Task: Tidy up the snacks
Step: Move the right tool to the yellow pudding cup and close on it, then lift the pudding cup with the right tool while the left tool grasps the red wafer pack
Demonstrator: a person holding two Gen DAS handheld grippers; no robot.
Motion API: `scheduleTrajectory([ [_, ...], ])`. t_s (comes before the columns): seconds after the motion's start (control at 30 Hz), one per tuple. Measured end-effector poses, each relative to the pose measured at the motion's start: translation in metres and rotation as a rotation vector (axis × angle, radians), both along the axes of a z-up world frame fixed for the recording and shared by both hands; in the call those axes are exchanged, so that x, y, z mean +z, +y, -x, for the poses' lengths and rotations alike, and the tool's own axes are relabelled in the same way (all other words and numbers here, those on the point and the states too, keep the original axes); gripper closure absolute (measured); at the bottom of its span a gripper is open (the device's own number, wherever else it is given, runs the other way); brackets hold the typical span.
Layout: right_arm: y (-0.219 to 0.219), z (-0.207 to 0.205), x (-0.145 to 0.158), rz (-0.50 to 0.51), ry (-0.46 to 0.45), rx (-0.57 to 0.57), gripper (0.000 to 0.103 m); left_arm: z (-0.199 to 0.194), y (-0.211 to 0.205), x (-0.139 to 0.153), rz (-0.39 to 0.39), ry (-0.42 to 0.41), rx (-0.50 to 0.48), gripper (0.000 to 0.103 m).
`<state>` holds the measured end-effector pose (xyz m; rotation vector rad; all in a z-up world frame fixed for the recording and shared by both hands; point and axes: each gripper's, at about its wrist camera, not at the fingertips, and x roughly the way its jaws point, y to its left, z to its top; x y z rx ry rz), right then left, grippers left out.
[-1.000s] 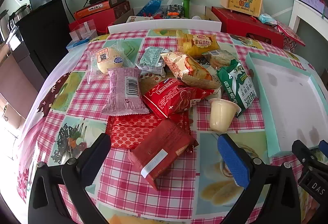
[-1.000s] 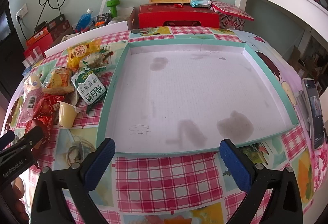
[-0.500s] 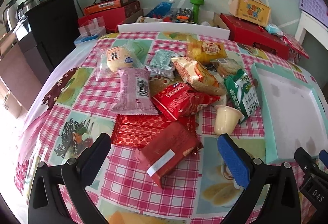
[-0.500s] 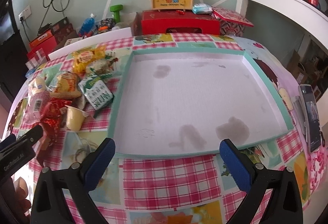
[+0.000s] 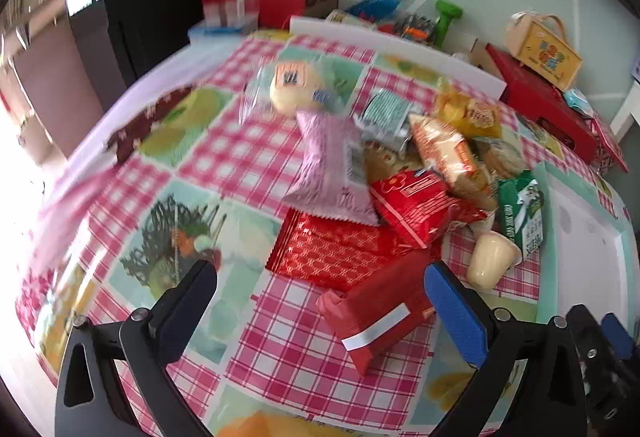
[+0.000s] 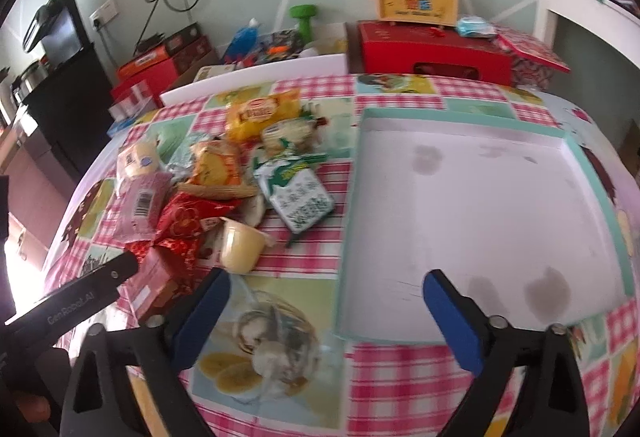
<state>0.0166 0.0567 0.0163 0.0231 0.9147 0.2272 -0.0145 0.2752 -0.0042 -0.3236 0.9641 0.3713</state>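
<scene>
Both grippers hover with jaws spread wide, gripping nothing. The left gripper point(image 5: 320, 301) faces a red boxed snack point(image 5: 380, 317) lying just ahead near the table's front edge. The right gripper point(image 6: 326, 301) hangs over the tablecloth beside the empty white tray point(image 6: 472, 205) at the table's right side. The snack pile point(image 6: 224, 181) sits left of the tray. The packets look light, soft and crinkly; grip the box across its stiff, narrow sides.
</scene>
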Motion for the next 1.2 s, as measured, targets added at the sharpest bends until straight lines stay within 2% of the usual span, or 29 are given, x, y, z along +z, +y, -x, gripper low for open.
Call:
scheduleTrajectory([
  [0.1, 0.014, -0.005, -0.001, -0.010, 0.001, 0.044, 0.015, 0.000, 0.010, -0.007, 0.080, 0.011, 0.008, 0.000],
  [0.17, 0.024, -0.008, -0.001, -0.015, -0.002, 0.073, 0.021, 0.000, 0.015, -0.008, 0.104, 0.010, 0.019, 0.000],
  [0.37, 0.046, -0.023, -0.008, -0.022, 0.011, 0.149, 0.038, -0.005, 0.017, -0.006, 0.136, -0.007, -0.011, 0.001],
  [0.53, 0.058, -0.036, -0.023, -0.025, 0.047, 0.170, 0.039, -0.008, 0.022, -0.010, 0.153, -0.003, -0.012, 0.002],
  [0.7, 0.062, -0.043, -0.039, -0.029, 0.082, 0.177, 0.049, -0.008, 0.027, -0.016, 0.162, 0.008, -0.002, 0.002],
  [0.73, 0.062, -0.044, -0.041, -0.029, 0.083, 0.173, 0.053, -0.009, 0.027, -0.017, 0.163, 0.006, -0.001, 0.002],
  [0.87, 0.056, -0.046, -0.043, -0.072, 0.089, 0.170, 0.055, -0.010, 0.024, -0.020, 0.158, 0.010, -0.016, 0.002],
  [1.2, 0.047, -0.033, -0.042, -0.082, 0.116, 0.162, 0.056, -0.011, 0.007, -0.014, 0.117, 0.003, -0.095, 0.002],
])
